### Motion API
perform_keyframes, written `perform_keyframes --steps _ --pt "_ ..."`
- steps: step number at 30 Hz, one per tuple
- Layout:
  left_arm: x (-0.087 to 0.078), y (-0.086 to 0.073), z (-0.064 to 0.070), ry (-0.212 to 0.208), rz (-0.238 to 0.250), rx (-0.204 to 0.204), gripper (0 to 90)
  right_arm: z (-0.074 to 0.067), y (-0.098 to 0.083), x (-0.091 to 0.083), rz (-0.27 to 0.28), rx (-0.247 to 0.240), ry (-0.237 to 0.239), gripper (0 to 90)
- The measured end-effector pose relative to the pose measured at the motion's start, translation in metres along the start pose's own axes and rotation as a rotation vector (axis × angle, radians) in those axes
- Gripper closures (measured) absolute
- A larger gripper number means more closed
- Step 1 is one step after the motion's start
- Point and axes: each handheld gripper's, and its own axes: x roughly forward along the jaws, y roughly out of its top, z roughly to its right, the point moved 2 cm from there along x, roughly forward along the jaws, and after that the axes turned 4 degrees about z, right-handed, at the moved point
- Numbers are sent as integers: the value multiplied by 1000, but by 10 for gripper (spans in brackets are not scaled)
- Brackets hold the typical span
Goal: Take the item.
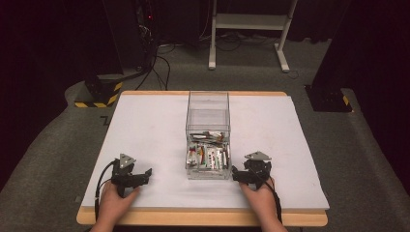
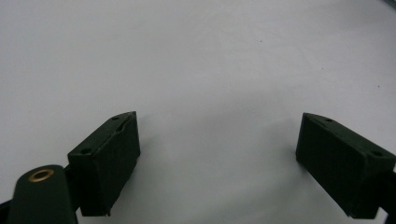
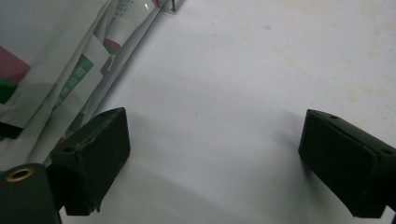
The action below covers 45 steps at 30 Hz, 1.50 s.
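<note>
A clear plastic box [image 1: 208,135] stands in the middle of the white table [image 1: 145,130], holding several small sachets [image 1: 207,157] in its near half. My left gripper [image 1: 143,177] rests near the front left of the table, held by a hand; its jaws stand wide open over bare white surface [image 2: 219,154]. My right gripper [image 1: 237,175] sits just right of the box's near corner, open with nothing between its jaws [image 3: 215,158]. In the right gripper view the box wall and sachets [image 3: 51,70] lie close to its left jaw.
Beyond the table stand a white desk frame [image 1: 251,29], dark equipment with cables [image 1: 145,38] and a base with yellow-black tape [image 1: 99,94]. A black stand [image 1: 329,92] is at the right. Grey carpet surrounds the table.
</note>
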Motion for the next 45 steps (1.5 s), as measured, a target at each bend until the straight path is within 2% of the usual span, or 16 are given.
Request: perform_keyframes --steps 18,19,21,33,45 --pt "0 0 0 1 1 1 138 0 0 0 0 0 -1 87" --pt "0 0 0 0 -1 2 138 0 0 0 6 -11 -1 97" --pt "0 0 0 -1 0 1 138 0 0 0 1 3 8 95" --pt "0 0 0 1 1 2 137 1 0 0 2 4 12 96" --pt "0 0 0 1 0 2 137 5 2 -8 48 -24 7 96"
